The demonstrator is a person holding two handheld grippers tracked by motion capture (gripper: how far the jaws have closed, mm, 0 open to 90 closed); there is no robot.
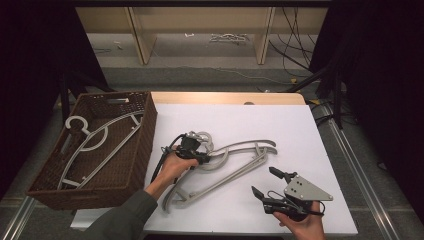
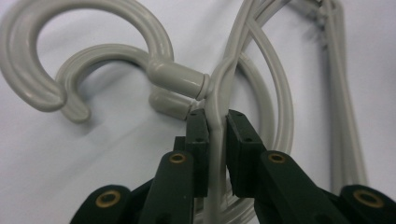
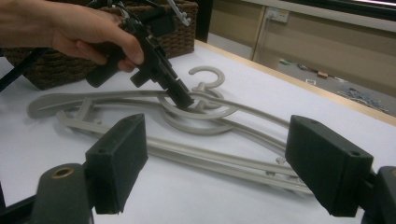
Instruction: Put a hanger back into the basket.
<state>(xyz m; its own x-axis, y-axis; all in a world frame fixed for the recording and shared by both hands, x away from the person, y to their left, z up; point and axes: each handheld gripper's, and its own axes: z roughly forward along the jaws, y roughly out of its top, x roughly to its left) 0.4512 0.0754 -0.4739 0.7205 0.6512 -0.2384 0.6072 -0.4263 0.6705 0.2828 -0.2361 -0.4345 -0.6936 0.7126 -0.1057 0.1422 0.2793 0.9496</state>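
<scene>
The left gripper (image 2: 215, 128) is clamping its two black jaws onto the thin neck of a pale grey plastic clothes hanger (image 1: 227, 165), just below the hook (image 2: 88, 60), a narrow, rigid spot that suits a firm pinch. A second grey plastic hanger (image 2: 275, 116) is lying directly under the first, so the jaws are taking the upper one alone, probably to peel it off the pair. Both are resting on the white table sheet (image 1: 280, 125) ahead of that gripper. Off to its left, a dark brown woven basket (image 1: 132, 160) is already holding a white hanger (image 1: 92, 145), likely the destination. The right gripper (image 1: 269, 181) is waiting nearby with its jaws wide apart, gripping nothing.
</scene>
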